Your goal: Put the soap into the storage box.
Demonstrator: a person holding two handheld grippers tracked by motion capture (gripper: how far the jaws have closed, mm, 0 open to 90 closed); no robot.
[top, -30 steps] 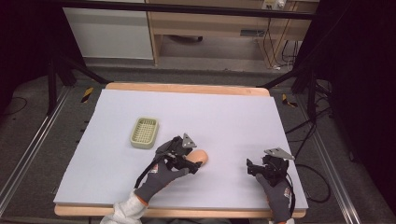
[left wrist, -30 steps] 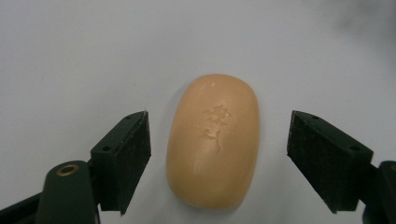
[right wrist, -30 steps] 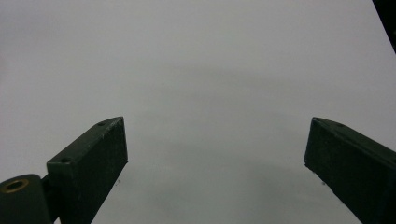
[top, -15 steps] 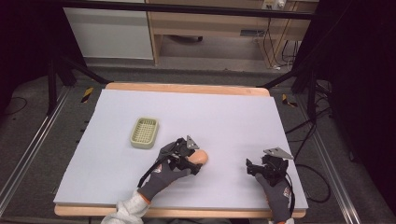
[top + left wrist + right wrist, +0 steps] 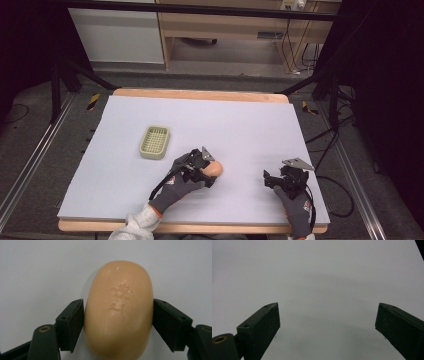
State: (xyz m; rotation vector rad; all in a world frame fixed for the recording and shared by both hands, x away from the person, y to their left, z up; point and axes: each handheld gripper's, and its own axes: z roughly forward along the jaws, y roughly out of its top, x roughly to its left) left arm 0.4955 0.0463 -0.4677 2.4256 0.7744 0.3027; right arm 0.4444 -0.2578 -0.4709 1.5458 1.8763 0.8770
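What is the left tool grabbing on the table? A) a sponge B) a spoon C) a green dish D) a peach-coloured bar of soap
D: in the left gripper view the left tool has its black jaws on both sides of the peach-coloured bar of soap; the green dish sits apart on the table.

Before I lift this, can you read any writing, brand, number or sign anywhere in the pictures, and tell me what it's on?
Soap bar: a stamped mark pressed into its top face, two character-like shapes, too shallow and worn to read.
White label on the wooden furniture behind the table: too small and blurred to read.
Green dish, table and tongs: no text visible.
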